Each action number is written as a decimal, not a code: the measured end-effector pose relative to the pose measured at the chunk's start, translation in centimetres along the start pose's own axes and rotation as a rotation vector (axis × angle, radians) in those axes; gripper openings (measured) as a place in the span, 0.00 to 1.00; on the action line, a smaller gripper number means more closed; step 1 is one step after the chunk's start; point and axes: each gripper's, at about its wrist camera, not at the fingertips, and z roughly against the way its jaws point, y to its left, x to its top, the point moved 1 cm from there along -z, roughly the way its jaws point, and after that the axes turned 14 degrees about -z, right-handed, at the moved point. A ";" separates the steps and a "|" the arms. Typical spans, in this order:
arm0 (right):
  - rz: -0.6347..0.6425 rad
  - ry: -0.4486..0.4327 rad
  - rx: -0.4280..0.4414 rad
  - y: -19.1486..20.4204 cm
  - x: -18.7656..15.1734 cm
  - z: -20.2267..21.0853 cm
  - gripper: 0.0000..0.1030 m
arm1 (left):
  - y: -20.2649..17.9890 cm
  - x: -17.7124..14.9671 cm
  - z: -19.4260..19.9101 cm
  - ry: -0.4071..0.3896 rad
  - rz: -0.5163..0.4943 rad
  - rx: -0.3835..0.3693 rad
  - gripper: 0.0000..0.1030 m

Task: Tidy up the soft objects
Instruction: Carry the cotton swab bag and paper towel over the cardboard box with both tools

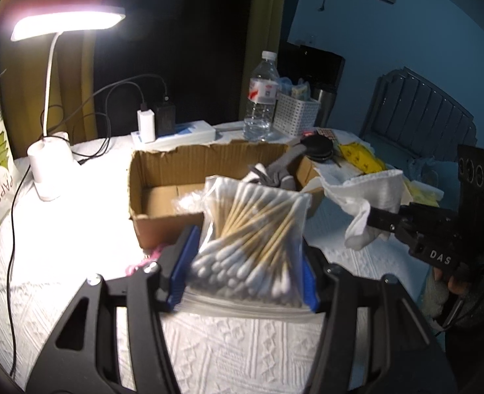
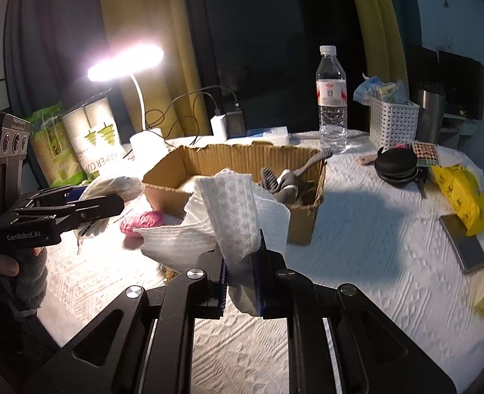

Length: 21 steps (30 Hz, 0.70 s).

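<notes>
Both grippers loaded beside the cardboard box [image 2: 242, 177]

Left gripper [image 1: 242, 275] clamps the bag of cotton swabs [image 1: 252, 243] — long axis pointing at the box's near wall; right gripper [image 2: 242, 282] pinches the white cloth [image 2: 229, 216] at its near right corner. The box's left half lies open; grey socks [image 2: 284, 180] fill the right.

A white bumpy cloth [image 2: 373, 246] covers the table. On it sit a brown cardboard box [image 2: 238, 164], a white lamp [image 1: 48, 170], a water bottle [image 2: 332, 105], a white basket [image 2: 393, 120], a black round case [image 2: 396, 162], a yellow bag [image 2: 462, 193] and pink yarn [image 2: 142, 223].
</notes>
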 end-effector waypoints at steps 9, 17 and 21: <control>-0.013 -0.021 -0.003 -0.8 2.3 -0.6 0.14 | 1.6 2.2 -0.8 -0.003 -0.011 0.045 0.55; -0.011 -0.033 -0.006 -1.0 4.1 -1.6 0.14 | 3.7 3.4 -2.0 -0.001 -0.012 0.096 0.56; -0.009 -0.042 -0.013 -1.2 5.0 -2.0 0.14 | 4.8 3.7 -2.6 -0.002 0.003 0.112 0.56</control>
